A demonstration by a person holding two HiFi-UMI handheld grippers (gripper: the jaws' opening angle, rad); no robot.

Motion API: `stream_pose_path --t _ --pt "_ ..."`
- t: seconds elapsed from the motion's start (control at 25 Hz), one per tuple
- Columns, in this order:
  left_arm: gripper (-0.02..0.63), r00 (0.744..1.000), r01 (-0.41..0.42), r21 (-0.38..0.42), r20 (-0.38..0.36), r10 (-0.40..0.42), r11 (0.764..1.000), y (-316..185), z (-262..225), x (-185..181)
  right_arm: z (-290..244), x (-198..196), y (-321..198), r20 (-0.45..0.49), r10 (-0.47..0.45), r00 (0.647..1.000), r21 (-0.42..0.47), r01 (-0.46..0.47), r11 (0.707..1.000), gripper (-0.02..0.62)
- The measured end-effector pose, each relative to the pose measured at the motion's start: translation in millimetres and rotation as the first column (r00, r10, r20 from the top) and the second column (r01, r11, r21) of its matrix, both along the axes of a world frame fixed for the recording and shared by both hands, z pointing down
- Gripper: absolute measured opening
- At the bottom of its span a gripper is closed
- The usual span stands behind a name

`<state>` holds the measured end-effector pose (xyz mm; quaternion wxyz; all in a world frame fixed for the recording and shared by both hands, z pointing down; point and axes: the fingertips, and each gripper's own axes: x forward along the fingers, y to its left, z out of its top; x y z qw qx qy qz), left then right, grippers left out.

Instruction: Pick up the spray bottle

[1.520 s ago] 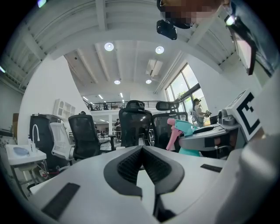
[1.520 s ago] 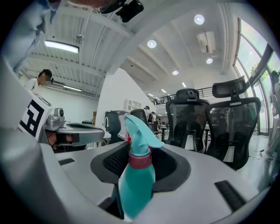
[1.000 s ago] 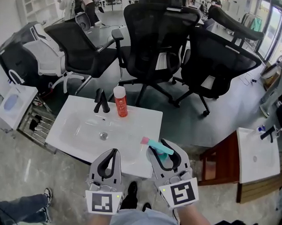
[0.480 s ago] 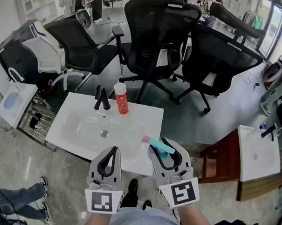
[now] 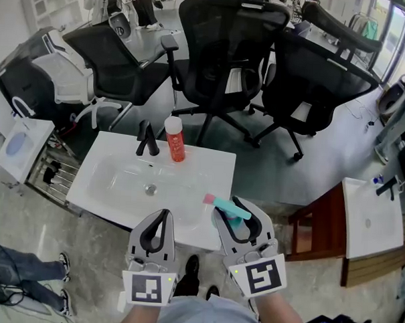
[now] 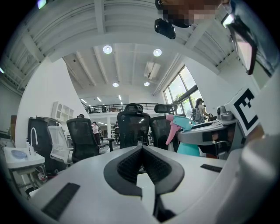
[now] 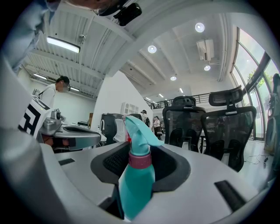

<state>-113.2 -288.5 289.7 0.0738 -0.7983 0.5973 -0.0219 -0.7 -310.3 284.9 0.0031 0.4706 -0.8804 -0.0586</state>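
The teal spray bottle (image 5: 228, 209) with a pink trigger and collar stands upright between the jaws of my right gripper (image 5: 235, 210), which is shut on its body just below the collar. In the right gripper view the spray bottle (image 7: 138, 175) fills the gap between the black pads, its nozzle pointing right. My left gripper (image 5: 162, 218) hovers beside it on the left, shut with nothing in it. In the left gripper view that gripper (image 6: 141, 149) has its pads meeting at the tip, and the spray bottle (image 6: 186, 135) shows at the right.
A white sink basin (image 5: 114, 190) lies just beyond both grippers, with a black faucet (image 5: 146, 141) and a red bottle with a white cap (image 5: 174, 141) at its far edge. Black office chairs (image 5: 227, 51) stand behind. A second sink (image 5: 371, 222) is at the right.
Both grippers and the spray bottle have kept still. A person's legs at the lower left have shifted toward the left edge.
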Motion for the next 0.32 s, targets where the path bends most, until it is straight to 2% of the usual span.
stream_pose_path --t 0.12,0.32 --pt "0.017 1.000 0.002 -0.005 -0.010 -0.002 1.000 0.7 -0.5 -0.3 -1.4 -0.6 1.1 -0.001 -0.001 1.000 0.004 0.001 1.000 0.160" --pt "0.017 1.000 -0.001 -0.027 0.023 0.001 1.000 1.9 5.7 0.9 -0.8 1.5 2.2 0.006 0.002 1.000 0.004 -0.002 1.000 0.160"
